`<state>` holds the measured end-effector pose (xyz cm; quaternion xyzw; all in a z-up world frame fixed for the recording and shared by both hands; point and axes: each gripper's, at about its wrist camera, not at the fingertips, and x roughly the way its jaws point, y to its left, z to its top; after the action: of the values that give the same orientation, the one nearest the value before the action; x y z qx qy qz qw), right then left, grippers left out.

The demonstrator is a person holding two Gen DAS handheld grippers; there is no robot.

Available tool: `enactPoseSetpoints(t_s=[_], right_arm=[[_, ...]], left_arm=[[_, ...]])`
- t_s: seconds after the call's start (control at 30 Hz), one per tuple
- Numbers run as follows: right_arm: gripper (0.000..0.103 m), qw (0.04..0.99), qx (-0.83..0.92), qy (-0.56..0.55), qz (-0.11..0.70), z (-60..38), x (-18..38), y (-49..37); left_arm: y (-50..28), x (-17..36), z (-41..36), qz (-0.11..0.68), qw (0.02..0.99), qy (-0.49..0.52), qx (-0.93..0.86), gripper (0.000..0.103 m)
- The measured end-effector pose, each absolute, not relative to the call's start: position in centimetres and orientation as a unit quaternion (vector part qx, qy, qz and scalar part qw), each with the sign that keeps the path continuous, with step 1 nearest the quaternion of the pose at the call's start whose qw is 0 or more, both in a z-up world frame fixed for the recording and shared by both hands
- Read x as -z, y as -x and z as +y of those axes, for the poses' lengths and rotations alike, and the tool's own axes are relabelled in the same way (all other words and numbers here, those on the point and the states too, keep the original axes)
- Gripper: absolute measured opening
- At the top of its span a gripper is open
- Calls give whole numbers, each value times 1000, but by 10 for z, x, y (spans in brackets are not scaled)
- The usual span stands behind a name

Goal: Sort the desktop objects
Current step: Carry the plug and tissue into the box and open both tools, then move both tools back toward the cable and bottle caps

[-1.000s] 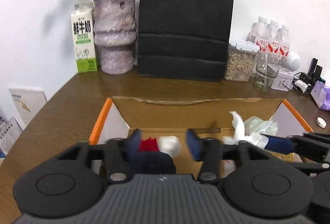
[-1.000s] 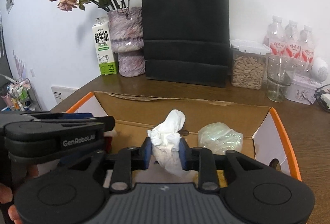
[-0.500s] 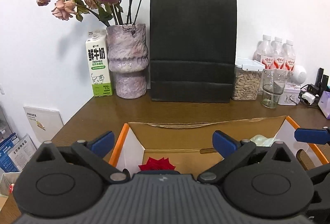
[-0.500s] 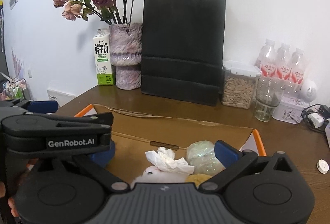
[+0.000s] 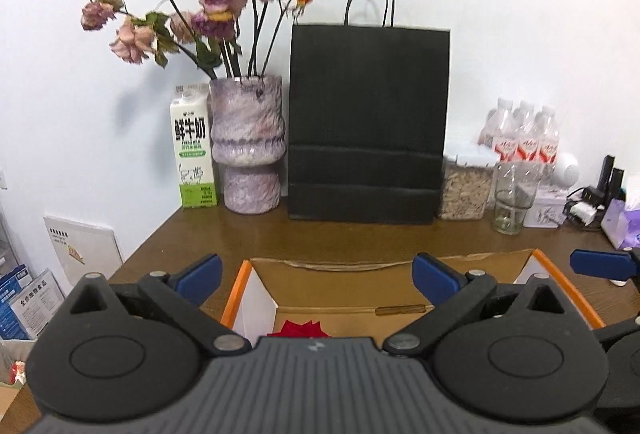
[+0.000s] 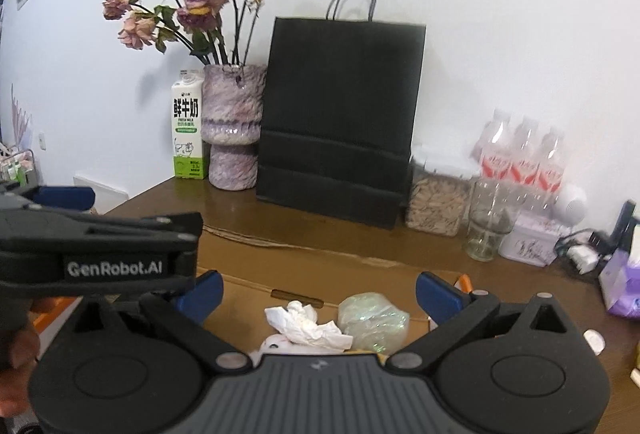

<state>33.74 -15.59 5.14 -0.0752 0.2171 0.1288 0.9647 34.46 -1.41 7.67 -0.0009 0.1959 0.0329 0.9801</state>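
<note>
At the far left, the milk carton [image 5: 193, 150] stood against the wall, touching or just beside the vase [image 5: 248, 144] of dried flowers [image 5: 200, 10]. Next came the black bag [image 5: 366, 126], upright, then a jar [image 5: 464, 186] of what looked like grain or seeds, though blur made that hard to tell. A glass [image 5: 510, 200] stood in front of three bottles [image 5: 520, 138], and a tin [image 6: 528, 240] lay just beside the glass.

Nearer the cameras, the box [image 5: 248, 294] sat open on the desk [image 5: 256, 238]. The left gripper [image 5: 316, 276] hung above its left end with its jaws spread wide and nothing between them; they had just been opening. Below it, a red thing [image 5: 298, 328] lay in the box by the left wall.

The right gripper [image 6: 318, 292] was over the right part of the box, jaws likewise wide apart, having just been opening, and empty. Under it lay a tissue [image 6: 304, 324], with a clear wrapper [image 6: 372, 320] touching it on the right, both inside the box. A white object [image 6: 276, 344] showed partly beneath the tissue. On the desk at the far right, a purple pack [image 6: 622, 286] and a coin-like disc [image 6: 594, 340] were well apart from the box.
</note>
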Motion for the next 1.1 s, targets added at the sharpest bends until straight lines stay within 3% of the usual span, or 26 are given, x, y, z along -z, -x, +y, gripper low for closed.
enactPoseSetpoints(t_s=[0.67, 1.1], right_arm=[[103, 977, -142, 72, 142, -192, -93, -203], [103, 973, -148, 72, 160, -222, -63, -135]], left_arm=[[-219, -117, 1, 135, 990, 11, -27, 103], [-160, -91, 20, 154, 988, -8, -23, 103]])
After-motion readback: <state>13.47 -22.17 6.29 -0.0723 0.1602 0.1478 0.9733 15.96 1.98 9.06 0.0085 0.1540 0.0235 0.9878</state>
